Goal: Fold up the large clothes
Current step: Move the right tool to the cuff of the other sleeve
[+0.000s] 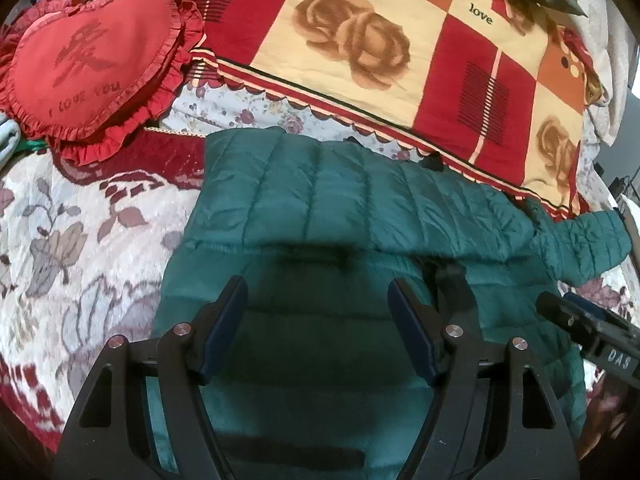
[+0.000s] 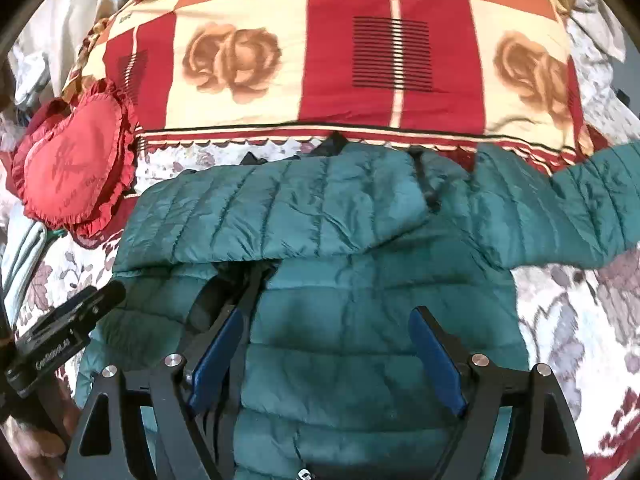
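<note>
A teal quilted puffer jacket [image 1: 320,208] lies spread on the bed, its top part folded down over the body; it also shows in the right wrist view [image 2: 344,272]. One sleeve [image 2: 560,208] reaches out to the right. A dark zipper line [image 2: 248,300] runs down the front. My left gripper [image 1: 318,292] hovers open over the jacket's left half, holding nothing. My right gripper [image 2: 326,320] hovers open over the right half, left finger near the zipper. Each gripper shows at the other view's edge: the right gripper [image 1: 584,328], the left gripper [image 2: 68,320].
A floral bedspread [image 1: 80,232] covers the bed. A red heart-shaped cushion [image 1: 92,64] lies at the far left. A folded red and cream quilt with roses [image 1: 400,48] lies behind the jacket. Pale cloth [image 2: 24,256] sits at the left edge.
</note>
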Demonstrator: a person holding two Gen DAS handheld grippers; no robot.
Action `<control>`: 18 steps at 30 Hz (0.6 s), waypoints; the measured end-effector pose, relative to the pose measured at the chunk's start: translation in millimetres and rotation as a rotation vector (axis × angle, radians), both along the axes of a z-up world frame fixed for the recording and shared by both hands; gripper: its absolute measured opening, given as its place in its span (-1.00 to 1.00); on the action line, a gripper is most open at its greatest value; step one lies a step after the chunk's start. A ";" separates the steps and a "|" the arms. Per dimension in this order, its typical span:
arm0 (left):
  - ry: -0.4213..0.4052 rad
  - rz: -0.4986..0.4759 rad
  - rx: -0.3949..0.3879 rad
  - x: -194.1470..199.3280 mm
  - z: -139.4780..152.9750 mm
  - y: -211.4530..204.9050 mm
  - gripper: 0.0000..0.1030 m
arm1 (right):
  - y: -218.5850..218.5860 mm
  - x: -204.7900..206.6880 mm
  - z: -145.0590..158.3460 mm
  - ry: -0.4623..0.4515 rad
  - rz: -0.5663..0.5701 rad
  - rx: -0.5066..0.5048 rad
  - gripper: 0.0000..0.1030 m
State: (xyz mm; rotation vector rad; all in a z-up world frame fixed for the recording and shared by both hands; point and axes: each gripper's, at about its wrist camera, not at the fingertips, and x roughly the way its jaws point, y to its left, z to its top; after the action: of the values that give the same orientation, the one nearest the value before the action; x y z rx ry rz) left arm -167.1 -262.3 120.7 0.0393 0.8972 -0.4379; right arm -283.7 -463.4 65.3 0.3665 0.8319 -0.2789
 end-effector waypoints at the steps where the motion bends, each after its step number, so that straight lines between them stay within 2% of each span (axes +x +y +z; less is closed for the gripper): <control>1: -0.001 -0.001 0.001 -4.0 0.1 0.2 0.42 | -1.5 -2.8 0.3 0.000 -0.006 -0.003 0.61; 10: -0.023 0.026 0.001 -35.1 1.3 10.8 0.42 | -34.9 -26.1 -0.1 -0.001 -0.085 -0.006 0.61; 18: -0.002 0.052 -0.017 -47.6 -4.6 21.2 0.42 | -78.1 -40.4 8.5 -0.006 -0.152 -0.067 0.61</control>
State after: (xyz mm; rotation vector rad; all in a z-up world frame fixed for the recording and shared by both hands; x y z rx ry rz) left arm -214.7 -241.2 116.1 0.0011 0.8908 -0.3969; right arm -324.2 -541.5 73.7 0.3681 0.7878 -0.4459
